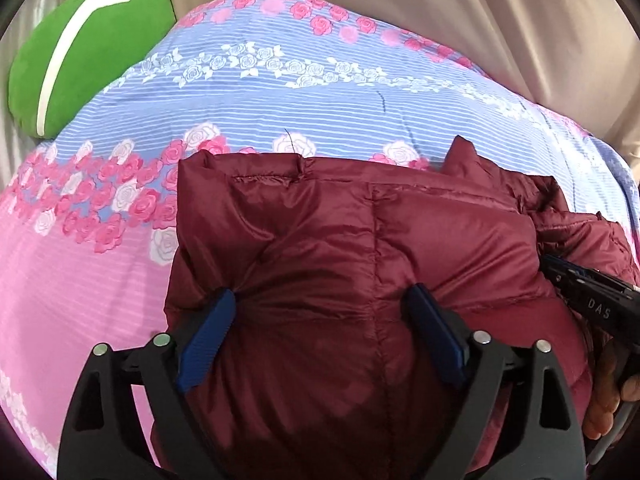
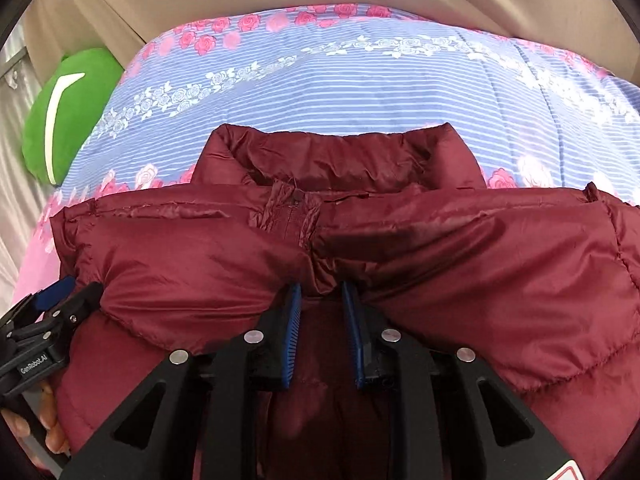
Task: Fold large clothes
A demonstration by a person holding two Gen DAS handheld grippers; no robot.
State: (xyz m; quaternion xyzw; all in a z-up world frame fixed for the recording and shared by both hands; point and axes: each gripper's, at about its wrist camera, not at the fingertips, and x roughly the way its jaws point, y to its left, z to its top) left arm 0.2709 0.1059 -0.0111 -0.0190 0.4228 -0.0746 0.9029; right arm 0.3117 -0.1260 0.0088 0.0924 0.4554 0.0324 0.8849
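A puffy maroon down jacket lies on a floral quilt, with its stand-up collar at the far side. In the left wrist view my left gripper stands wide open, its blue pads pushed down into the jacket's padding, which bulges up between them. In the right wrist view my right gripper is nearly closed, pinching a fold of the jacket at the zipper line just below the collar. The right gripper also shows at the jacket's right edge, and the left gripper at its left edge.
The quilt is blue-striped with pink and white roses, pink nearer me. A green cushion with a white stripe sits at its far left corner. Beige fabric rises behind. A person's hand holds the right gripper.
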